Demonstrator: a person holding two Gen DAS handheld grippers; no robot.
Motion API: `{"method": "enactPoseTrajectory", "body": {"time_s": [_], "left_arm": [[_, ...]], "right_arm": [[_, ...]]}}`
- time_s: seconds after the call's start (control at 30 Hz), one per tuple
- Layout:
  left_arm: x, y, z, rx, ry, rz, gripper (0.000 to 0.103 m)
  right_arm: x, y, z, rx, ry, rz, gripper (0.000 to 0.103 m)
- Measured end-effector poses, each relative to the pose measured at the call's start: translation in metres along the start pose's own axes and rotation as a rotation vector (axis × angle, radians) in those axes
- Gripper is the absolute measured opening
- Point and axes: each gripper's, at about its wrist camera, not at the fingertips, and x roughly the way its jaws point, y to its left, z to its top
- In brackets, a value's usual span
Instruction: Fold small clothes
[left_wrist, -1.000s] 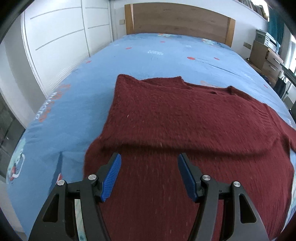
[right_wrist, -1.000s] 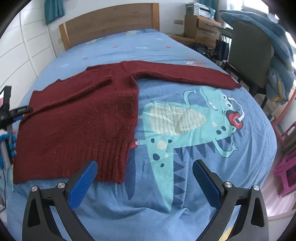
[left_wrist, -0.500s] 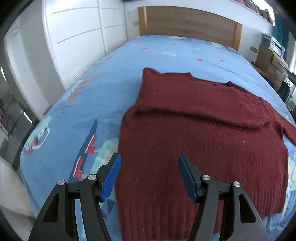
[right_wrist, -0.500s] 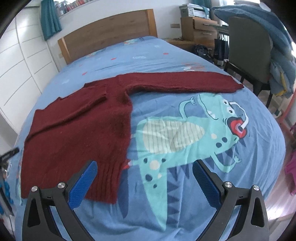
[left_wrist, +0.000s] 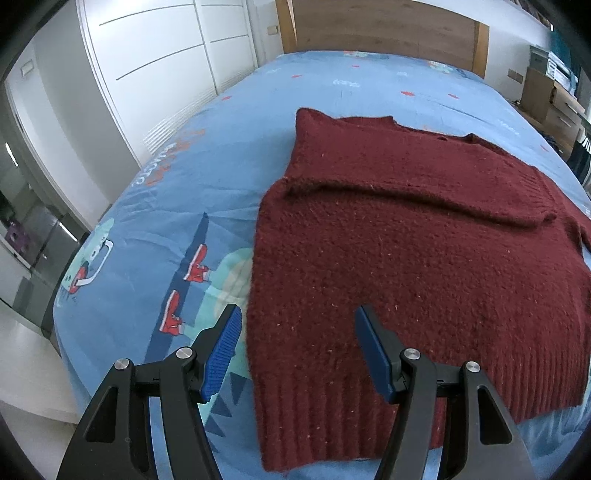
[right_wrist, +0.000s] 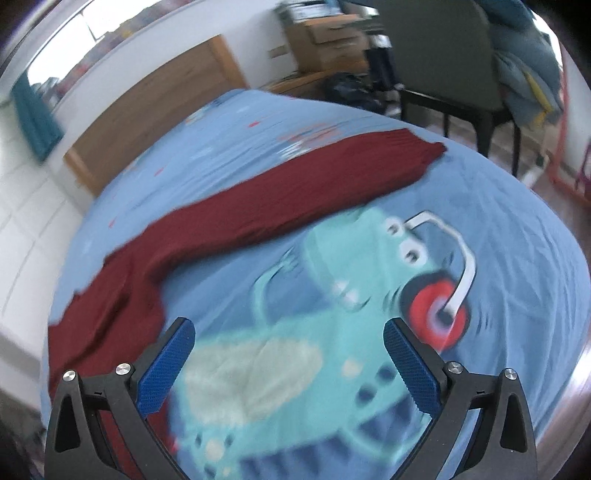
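Observation:
A dark red knitted sweater (left_wrist: 406, 258) lies flat on the blue bed sheet (left_wrist: 166, 221), one sleeve folded across its chest. My left gripper (left_wrist: 297, 350) is open and empty, held above the sweater's lower left hem corner. In the blurred right wrist view, the other sleeve (right_wrist: 295, 195) stretches out across the sheet toward the bed's right side. My right gripper (right_wrist: 288, 365) is open and empty above the teal monster print (right_wrist: 332, 332), right of the sweater's body.
A wooden headboard (left_wrist: 380, 29) stands at the far end. White wardrobe doors (left_wrist: 155, 66) line the left side. A dark chair (right_wrist: 443, 74) draped with blue bedding and a wooden dresser (right_wrist: 325, 40) stand to the right of the bed.
My left gripper has drawn back toward the sweater's hem and left edge. My right gripper has swung right and forward toward the outstretched sleeve; its view is now blurred. Both stayed open.

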Motion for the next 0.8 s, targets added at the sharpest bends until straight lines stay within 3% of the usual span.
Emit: {"method": "enactPoseTrajectory", "body": {"time_s": [0.2,0.37,0.63,0.8], "left_arm": [[0.009,-0.007,-0.003,0.014,0.025,0.022,0.058],[0.015,-0.005,-0.006,0.022,0.048,0.049,0.058],[0.023,-0.006,-0.013,0.039,0.076,0.074,0.058],[0.028,-0.006,-0.018,0.046,0.092,0.075,0.058]], "right_arm": [[0.037,-0.052,0.046,0.162,0.004,-0.001,0.081],[0.068,-0.089,0.074,0.292,-0.001,0.004,0.074],[0.092,-0.129,0.102,0.449,-0.071,0.05,0.052],[0.101,-0.148,0.109,0.548,-0.101,0.121,0.04]]}}
